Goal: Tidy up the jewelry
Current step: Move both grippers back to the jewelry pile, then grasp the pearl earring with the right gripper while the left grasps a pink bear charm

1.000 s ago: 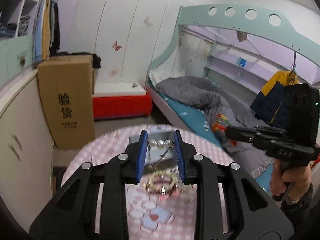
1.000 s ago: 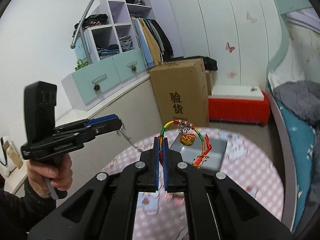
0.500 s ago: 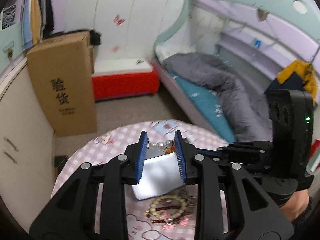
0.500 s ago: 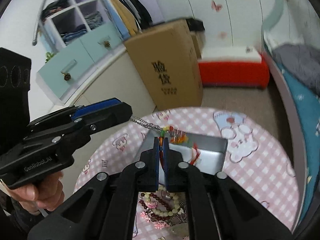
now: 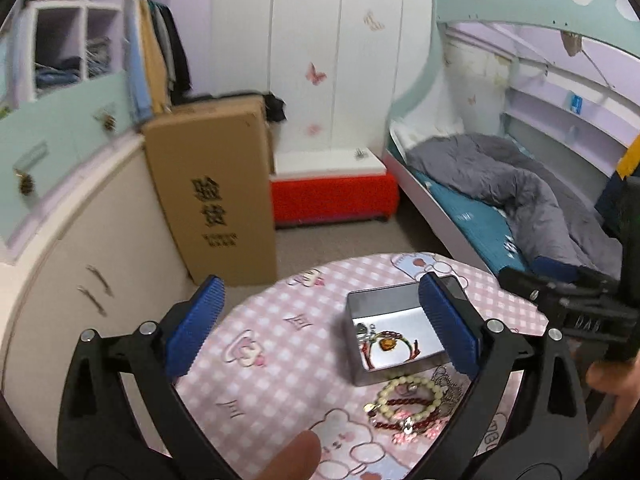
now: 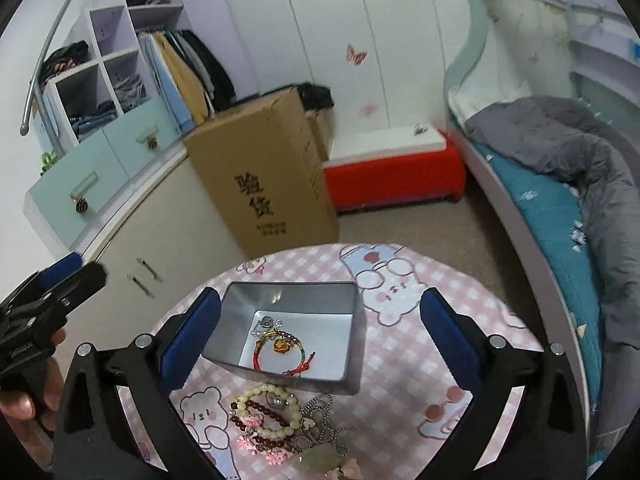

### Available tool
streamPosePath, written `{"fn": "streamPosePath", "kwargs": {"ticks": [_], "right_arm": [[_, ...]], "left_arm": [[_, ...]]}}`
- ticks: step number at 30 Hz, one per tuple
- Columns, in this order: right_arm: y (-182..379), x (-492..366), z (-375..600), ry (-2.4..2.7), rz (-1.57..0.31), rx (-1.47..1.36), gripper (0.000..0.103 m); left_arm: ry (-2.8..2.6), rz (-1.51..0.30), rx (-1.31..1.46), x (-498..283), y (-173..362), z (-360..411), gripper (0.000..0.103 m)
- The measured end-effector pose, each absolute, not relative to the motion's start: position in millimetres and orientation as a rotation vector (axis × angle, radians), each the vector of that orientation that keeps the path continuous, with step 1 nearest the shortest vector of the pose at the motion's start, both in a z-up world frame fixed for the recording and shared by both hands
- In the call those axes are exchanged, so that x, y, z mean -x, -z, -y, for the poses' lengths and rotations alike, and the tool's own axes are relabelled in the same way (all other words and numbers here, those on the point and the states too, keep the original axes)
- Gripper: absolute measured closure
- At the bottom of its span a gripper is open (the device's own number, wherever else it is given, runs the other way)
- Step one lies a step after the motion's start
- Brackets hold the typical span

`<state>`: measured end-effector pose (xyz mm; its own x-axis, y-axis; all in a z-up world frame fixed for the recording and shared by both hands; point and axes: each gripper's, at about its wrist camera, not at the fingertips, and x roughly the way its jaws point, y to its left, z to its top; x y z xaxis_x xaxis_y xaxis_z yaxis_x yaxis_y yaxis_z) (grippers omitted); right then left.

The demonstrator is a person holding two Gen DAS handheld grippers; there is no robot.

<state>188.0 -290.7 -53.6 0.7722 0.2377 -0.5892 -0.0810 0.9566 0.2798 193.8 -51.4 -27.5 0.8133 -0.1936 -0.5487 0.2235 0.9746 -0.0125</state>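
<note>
A silver metal box (image 6: 352, 364) (image 5: 354, 364) stands on the round pink checked table (image 6: 400, 360). Inside it lie a red and rainbow string bracelet with a gold charm (image 6: 280, 350) (image 5: 390, 344) and a pearl chain piece (image 6: 266, 325). A heap of bead bracelets (image 6: 264, 412) (image 5: 404, 404) and a silver chain (image 6: 320, 420) lies on the table just in front of the box. My left gripper (image 5: 320, 328) is open and empty above the table, left of the box. My right gripper (image 6: 320, 332) is open and empty above the box.
A tall cardboard carton (image 6: 264, 176) stands beyond the table by a cream cabinet (image 6: 160, 232). A red bench (image 6: 392, 176) sits at the wall. A bed with a grey quilt (image 6: 560, 140) runs along the right. The left gripper also shows at the left edge of the right wrist view (image 6: 44, 296).
Both grippers have opened. The pearl chain left my left gripper and the string bracelet left my right gripper; both now lie in the box. Both grippers have drawn back.
</note>
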Motion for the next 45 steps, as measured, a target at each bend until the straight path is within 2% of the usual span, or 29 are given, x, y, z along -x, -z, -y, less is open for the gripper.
{"fn": "streamPosePath", "kwargs": {"ticks": [8,13,25,31,42,44,45], "right_arm": [[12,-133,289,-0.142,-0.507,-0.221,0.007],[-7,-95,288,-0.125,-0.425,-0.210,0.007],[-3,-33,278,-0.076,-0.347,-0.132,0.007],[34,-29,271,-0.080,-0.433,-0.112,0.007],[148,-51,251,-0.155,-0.763,-0.097,0.008],[159,-55,248,-0.179,-0.793,-0.098,0.012],[163,-57,246,-0.193,-0.808,-0.098,0.018]], "left_arm": [[0.149,-0.433,-0.093,-122,12,37,0.008],[0.138,-0.400,-0.076,-94,10,30,0.007],[0.187,-0.414,0.028,-61,36,16,0.007],[0.204,-0.457,0.035,-56,62,20,0.007],[0.221,-0.644,-0.014,-74,130,41,0.007],[0.228,-0.673,-0.025,-79,139,47,0.007],[0.230,-0.682,-0.028,-80,143,49,0.007]]}}
